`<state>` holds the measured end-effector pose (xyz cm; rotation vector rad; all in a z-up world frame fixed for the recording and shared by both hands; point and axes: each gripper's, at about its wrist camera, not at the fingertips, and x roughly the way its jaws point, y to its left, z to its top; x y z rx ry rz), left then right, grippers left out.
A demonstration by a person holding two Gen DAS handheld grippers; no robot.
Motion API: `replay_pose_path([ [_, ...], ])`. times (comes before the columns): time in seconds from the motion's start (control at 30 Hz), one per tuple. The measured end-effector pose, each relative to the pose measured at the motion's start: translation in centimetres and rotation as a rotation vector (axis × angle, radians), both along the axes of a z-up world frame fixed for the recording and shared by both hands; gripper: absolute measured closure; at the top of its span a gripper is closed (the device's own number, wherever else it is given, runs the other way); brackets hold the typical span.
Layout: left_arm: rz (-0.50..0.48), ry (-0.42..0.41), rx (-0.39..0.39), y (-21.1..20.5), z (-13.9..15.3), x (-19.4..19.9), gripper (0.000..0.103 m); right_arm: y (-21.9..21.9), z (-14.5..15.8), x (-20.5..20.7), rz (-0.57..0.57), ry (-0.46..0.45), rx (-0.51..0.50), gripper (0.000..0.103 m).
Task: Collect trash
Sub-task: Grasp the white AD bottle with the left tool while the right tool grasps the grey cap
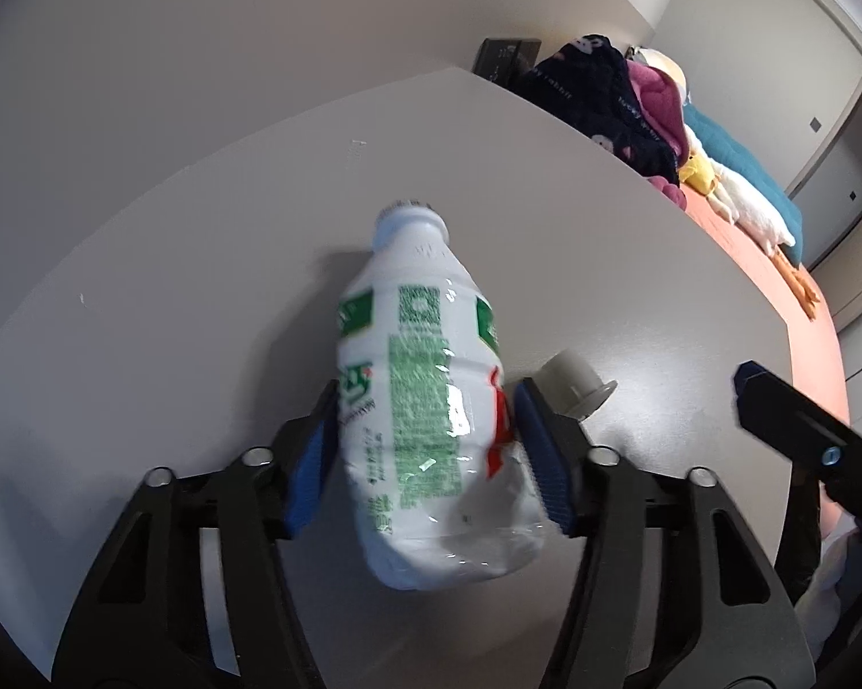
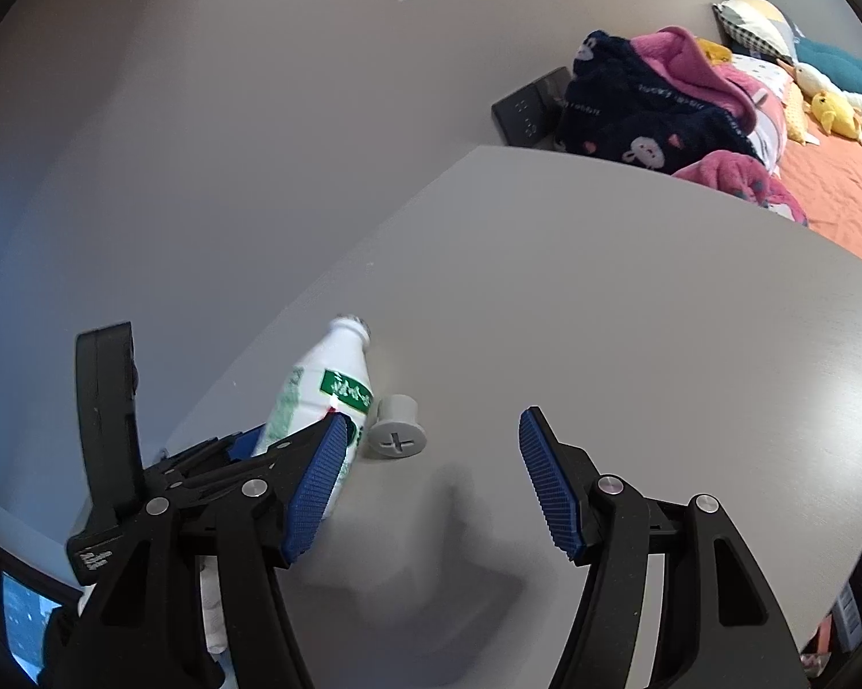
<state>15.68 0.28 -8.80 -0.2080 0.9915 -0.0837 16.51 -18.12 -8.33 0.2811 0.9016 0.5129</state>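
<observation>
In the left wrist view we see the left gripper [image 1: 425, 453] with its blue pads on either side of a white plastic bottle [image 1: 425, 402] with a green and red label. Both pads sit against the bottle's crumpled lower body, so we read it as gripped. The bottle's uncapped neck points away from us over the grey bench [image 1: 201, 316]. Just right of the bottle, touching the right-hand finger, a small grey cap-like piece [image 1: 574, 382] lies on the bench. Further right, one dark finger of the right gripper [image 1: 798, 419] pokes in near the bench's curved edge.

The right wrist view gives what the first hides: the cap's face bears a moulded cross [image 2: 398, 436], and the bottle [image 2: 322, 396] leans tilted, neck up towards the wall. We cannot tell whether its base rests on the bench. The left gripper [image 2: 293, 448] shows only partly here, from the side. The right gripper [image 2: 431, 465] stands fairly wide with nothing between its pads, only bare bench below.

The bench runs open to the right of the cap, up to its rounded edge. Beyond that edge lies a bed [image 2: 844, 195] with an orange sheet, heaped with dark and pink fleece clothing [image 2: 655, 109] and soft toys [image 2: 833, 109].
</observation>
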Motion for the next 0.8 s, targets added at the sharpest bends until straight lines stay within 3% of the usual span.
replay_pose_path([
  [0.4, 0.035, -0.032, -0.013, 2.7, 0.0, -1.3, 0.051, 4.7, -2.5, 2.0, 0.079, 0.028, -0.073, 0.044],
  [0.53, 0.053, -0.034, -0.019, 3.7, 0.0, -1.8, 0.051, 6.0, -3.1, 2.2, 0.095, 0.017, -0.121, 0.05],
  [0.6, 0.061, -0.034, -0.021, 3.9, 0.1, -1.9, 0.051, 6.5, -3.5, 2.2, 0.112, 0.025, -0.133, 0.068],
  [0.8, 0.057, -0.055, -0.025, 3.8, 1.0, -2.3, 0.052, 5.9, -2.5, 1.6, 0.115, 0.007, -0.105, 0.069],
])
